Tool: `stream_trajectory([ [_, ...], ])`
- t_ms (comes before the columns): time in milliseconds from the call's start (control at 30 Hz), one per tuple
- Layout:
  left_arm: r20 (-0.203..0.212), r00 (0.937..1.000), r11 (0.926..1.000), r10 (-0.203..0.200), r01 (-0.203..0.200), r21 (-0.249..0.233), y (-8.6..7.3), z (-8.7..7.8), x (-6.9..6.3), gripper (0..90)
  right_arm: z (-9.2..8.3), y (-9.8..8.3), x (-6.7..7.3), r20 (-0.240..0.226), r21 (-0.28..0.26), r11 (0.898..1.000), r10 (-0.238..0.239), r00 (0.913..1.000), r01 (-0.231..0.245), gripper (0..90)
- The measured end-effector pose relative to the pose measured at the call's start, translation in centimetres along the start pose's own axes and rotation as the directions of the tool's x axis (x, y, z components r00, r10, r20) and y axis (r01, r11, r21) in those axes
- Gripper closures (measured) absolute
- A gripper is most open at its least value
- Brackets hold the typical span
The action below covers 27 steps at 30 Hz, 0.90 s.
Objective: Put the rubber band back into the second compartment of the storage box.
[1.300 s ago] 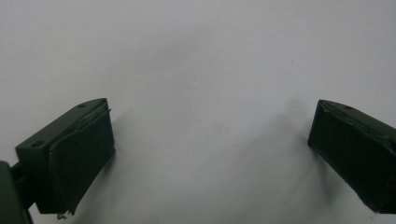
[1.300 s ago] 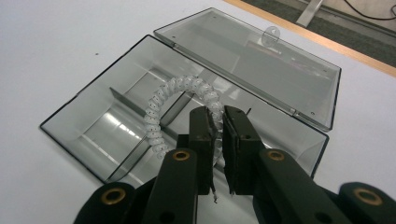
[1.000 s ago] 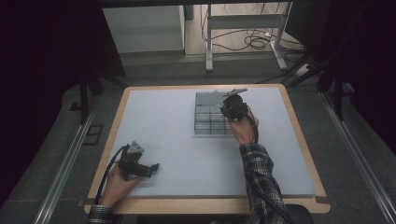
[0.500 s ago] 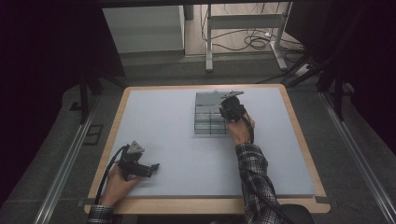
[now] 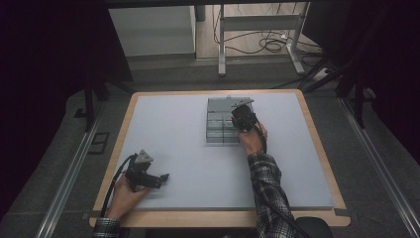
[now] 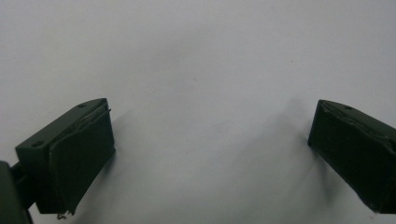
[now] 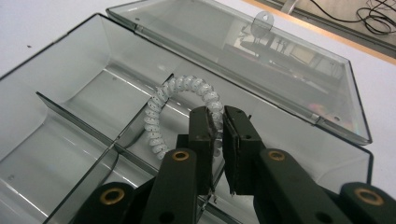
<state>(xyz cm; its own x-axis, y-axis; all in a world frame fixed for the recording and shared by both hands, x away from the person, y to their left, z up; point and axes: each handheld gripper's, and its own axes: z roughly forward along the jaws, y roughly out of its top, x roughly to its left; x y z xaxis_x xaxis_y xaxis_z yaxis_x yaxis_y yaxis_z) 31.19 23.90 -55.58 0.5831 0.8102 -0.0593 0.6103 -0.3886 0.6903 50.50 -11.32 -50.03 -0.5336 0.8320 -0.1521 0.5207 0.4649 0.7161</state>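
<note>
A clear plastic compartment box point(image 5: 216, 125) lies at the back middle of the table, its lid point(image 7: 243, 46) folded open away from me. My right gripper point(image 5: 241, 116) hovers over the box's right side. In the right gripper view the right gripper point(image 7: 218, 114) is shut on a white spiral hair tie point(image 7: 158, 122). The coil hangs over a compartment beside the lid hinge, next to a divider wall point(image 7: 74, 119). I cannot tell whether the coil touches the box floor. My left gripper point(image 5: 159, 178) rests near the front left of the table. In its own view the left gripper point(image 6: 210, 112) is open on bare tabletop.
The grey table mat point(image 5: 168, 134) has a wooden rim point(image 5: 218, 218) all round. Metal rails point(image 5: 64, 178) run along both sides of the table. A metal frame and cables point(image 5: 267, 42) lie on the floor behind it.
My right gripper has sunk a little towards the box with the hair tie in it. The left hand has kept still.
</note>
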Motion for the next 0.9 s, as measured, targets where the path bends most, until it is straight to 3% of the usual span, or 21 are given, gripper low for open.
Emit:
stream_trajectory([
  [200, 0.0, 1.0, 1.0, 0.0, 0.0, 0.0, 0.0, 0.0, 0.0, 0.3, 0.3, -0.1, 0.2, 0.003, 0.018, 1.0, -0.009, 1.0, 0.009, 80.2],
  [300, 0.0, 1.0, 1.0, 0.0, 0.0, 0.0, 0.0, 0.0, 0.0, 0.3, 0.3, -0.1, 0.1, 0.001, 0.018, 1.0, -0.011, 0.9999, 0.011, 72.2],
  [500, 0.0, 1.0, 1.0, 0.0, 0.0, 0.0, 0.0, 0.0, 0.0, 0.3, -0.3, 0.3, 0.0, 0.008, 0.007, 1.0, -0.01, 0.9999, 0.01, 68.8],
  [900, 0.0, 1.0, 1.0, 0.001, -0.001, 0.0, 0.0, 0.0, 0.0, 0.3, -0.7, 0.1, 0.1, -0.029, 0.021, 1.0, 0.0, 0.9996, 0.001, 61.5],
])
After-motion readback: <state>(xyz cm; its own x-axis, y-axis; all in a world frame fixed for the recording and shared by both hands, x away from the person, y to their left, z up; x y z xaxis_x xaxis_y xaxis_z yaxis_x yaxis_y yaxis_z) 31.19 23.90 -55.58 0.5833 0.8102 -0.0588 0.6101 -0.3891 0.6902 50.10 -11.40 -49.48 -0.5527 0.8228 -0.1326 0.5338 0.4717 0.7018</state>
